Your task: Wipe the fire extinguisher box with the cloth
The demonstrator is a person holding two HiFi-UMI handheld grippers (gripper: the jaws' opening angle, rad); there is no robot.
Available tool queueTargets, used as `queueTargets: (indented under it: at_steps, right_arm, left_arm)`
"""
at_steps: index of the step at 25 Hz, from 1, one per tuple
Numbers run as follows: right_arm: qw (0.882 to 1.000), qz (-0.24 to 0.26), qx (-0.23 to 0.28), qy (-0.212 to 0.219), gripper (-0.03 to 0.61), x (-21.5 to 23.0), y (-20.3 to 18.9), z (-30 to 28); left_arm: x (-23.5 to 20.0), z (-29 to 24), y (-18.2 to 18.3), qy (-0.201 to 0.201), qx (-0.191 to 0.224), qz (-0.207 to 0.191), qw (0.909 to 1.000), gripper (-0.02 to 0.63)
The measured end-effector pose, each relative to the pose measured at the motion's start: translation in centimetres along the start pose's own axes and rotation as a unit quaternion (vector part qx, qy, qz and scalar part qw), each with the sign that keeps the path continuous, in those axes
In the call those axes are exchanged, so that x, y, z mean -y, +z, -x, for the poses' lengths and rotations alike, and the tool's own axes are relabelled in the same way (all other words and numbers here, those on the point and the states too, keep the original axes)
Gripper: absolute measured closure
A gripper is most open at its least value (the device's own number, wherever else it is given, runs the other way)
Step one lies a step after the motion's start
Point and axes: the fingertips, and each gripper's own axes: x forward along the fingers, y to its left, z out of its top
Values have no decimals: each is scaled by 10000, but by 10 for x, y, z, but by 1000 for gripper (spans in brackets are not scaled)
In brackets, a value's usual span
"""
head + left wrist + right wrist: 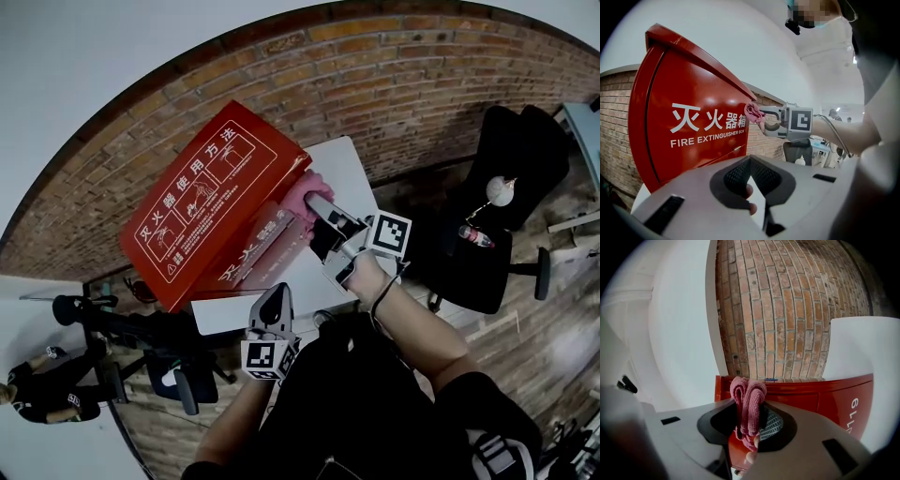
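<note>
The red fire extinguisher box (211,202) stands on a white table (349,171), its front with white print facing me. My right gripper (317,200) is shut on a folded pink cloth (300,192) and holds it against the box's right upper edge. The right gripper view shows the cloth (749,401) bunched between the jaws of the right gripper (752,417), with the box (825,399) just behind. My left gripper (278,292) hangs lower, in front of the box and apart from it. In the left gripper view its jaws (750,161) meet with nothing held, facing the box (689,131), the cloth (753,112) and the right gripper (764,121).
A brick wall (394,84) runs behind the table. A black chair (506,187) with a bottle (476,236) on it stands at the right. Black stands and chairs (141,328) crowd the lower left, near a person (37,384).
</note>
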Motion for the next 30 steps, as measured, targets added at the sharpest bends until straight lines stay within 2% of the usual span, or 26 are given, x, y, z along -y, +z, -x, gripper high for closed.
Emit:
queueTargets:
  at_steps: [6,30]
  right_arm:
    - [10000,24,-55,19,471,6,0,1]
    - [9985,-59,-278,-475,471,76,-8,16]
  left_arm:
    - [2,1,-4,-3,-53,14,10000,584]
    - [-1,17,-14,426,-83,62,9990,584]
